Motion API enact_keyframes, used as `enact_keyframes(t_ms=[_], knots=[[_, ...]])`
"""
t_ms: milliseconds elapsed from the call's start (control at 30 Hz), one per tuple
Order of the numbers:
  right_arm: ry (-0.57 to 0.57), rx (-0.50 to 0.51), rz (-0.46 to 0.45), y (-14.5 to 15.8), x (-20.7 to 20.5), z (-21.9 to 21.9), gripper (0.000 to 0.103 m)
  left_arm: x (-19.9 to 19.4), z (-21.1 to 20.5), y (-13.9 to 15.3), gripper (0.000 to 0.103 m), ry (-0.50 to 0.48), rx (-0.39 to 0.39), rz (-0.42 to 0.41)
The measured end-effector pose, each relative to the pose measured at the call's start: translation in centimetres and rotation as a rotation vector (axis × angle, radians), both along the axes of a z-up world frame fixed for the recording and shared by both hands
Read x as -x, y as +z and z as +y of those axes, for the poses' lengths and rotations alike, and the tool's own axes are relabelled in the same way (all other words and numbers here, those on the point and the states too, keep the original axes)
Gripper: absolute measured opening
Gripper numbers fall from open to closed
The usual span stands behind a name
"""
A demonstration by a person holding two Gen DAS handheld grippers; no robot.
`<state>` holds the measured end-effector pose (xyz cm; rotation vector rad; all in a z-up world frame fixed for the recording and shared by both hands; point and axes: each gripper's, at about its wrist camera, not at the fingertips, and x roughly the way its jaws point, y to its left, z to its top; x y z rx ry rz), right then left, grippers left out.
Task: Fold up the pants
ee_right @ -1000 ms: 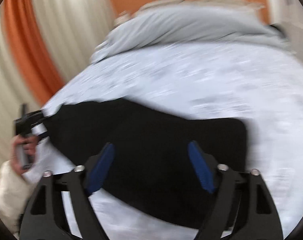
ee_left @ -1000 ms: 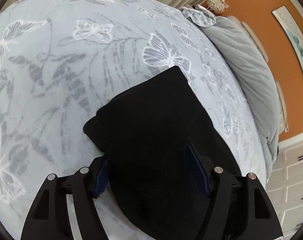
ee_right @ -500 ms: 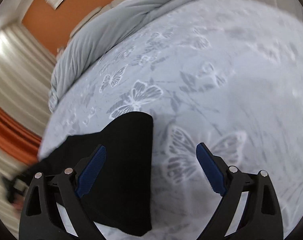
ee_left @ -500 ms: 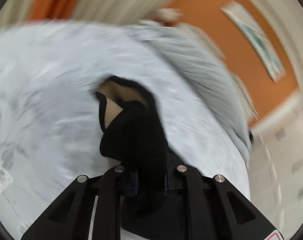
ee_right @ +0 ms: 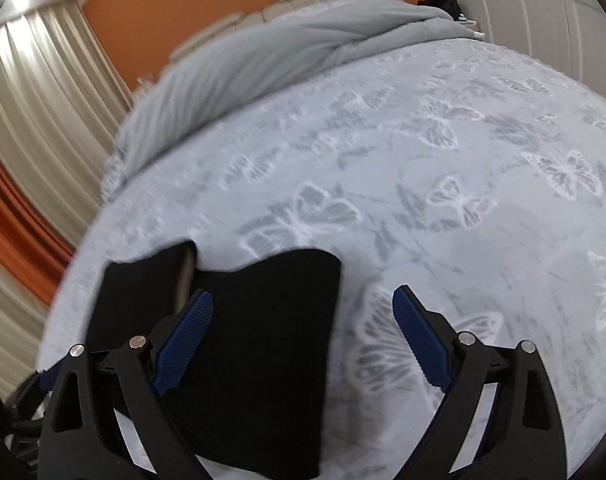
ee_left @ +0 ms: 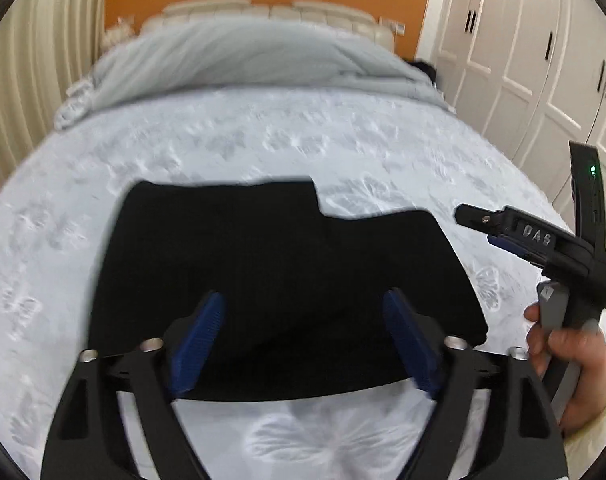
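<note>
Folded pants (ee_left: 279, 276) flat on bed (ee_left: 303, 140); left tongs (ee_left: 305, 336) just reopened, empty; right tongs (ee_right: 303, 336) wide apart, empty.

The butterfly-print bedspread (ee_left: 263, 140) lies bare and flat on every side of the folded black pants (ee_left: 271, 264) — open room to their left, beyond them and to their right. Farther back a heaped grey duvet (ee_left: 239, 60) rises across the bed's width, closing that end. In the left wrist view the right gripper (ee_left: 469, 216), held in a hand (ee_left: 571, 364), juts in just beside the pants' right edge — the one obstacle on that side.
</note>
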<state>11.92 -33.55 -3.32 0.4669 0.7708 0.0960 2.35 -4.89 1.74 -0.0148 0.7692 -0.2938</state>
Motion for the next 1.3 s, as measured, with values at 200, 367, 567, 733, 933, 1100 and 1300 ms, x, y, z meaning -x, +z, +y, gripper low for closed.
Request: enact_keyframes(t_ms=[200, 367, 567, 733, 933, 1100, 1300], knots=[[0.24, -0.185, -0.005, -0.3, -1.4, 4.7, 0.089, -1.5, 9.3, 0.3, 0.092, 0.212, 0.022, -0.08], [0.374, -0.141, 0.091, -3.0, -3.2, 11.4, 0.089, -2.8, 14.6, -2.2, 0.092, 0.306, 0.131, 0.021], [0.405, -0.063, 0.058, -3.7, -3.5, 16.2, 0.021, -2.0, 15.1, -1.1, 0.092, 0.317, 0.127, -0.046], [0.374, -0.036, -0.152, 4.9, 0.4, 13.6, 0.016, -1.3, 15.6, -0.6, 0.092, 0.302, 0.193, -0.046], [0.176, 0.124, 0.099, -1.1, 1.0, 5.8, 0.021, -2.1, 13.6, -2.5, 0.092, 0.259, 0.174, 0.016], [0.1, 0.051, 0.076, -0.4, 1.2, 3.8, 0.063, -3.0, 11.1, -4.1, 0.092, 0.183, 0.176, 0.088], [0.081, 0.04, 0.141, -1.9, 0.1, 3.1, 0.091, -5.4, 10.4, -6.9, 0.092, 0.15, 0.269, 0.235]])
